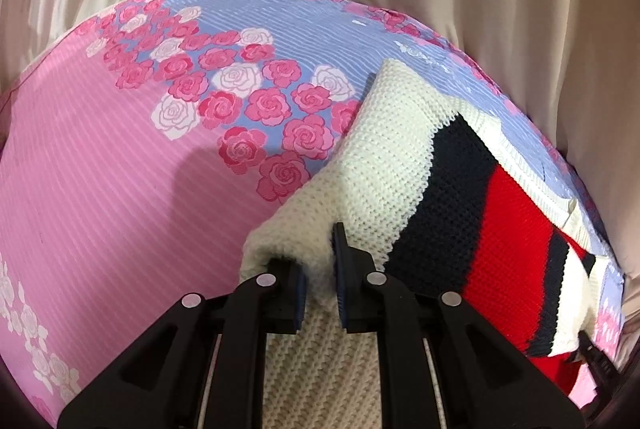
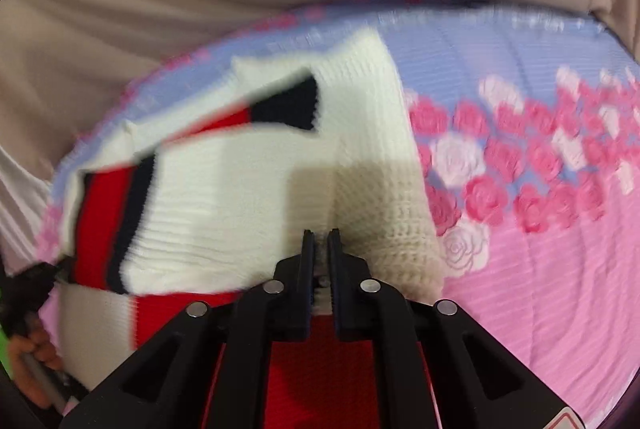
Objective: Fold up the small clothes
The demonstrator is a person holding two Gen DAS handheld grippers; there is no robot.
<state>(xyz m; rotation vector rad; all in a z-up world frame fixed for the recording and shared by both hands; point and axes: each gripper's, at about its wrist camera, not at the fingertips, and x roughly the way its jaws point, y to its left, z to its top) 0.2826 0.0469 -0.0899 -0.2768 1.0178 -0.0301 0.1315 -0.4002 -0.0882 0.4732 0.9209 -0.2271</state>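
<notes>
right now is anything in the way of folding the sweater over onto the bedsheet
Nothing visible. Both jaws already pinch the sweater: left gripper, right gripper. The floral bedsheet beside it shows only bare fabric.

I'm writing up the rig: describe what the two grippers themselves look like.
Both the left gripper and right gripper are matte black plastic linkages with round silver pivot pins and triangular cut-outs. Flat fingers; the left's pads look dark blue. No cables or sleeves visible.

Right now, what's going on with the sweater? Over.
Left hand-held gripper shut on knit sweater. Right hand-held gripper shut on its edge. Sweater partly folded on floral sheet. Nothing in the way.
</notes>
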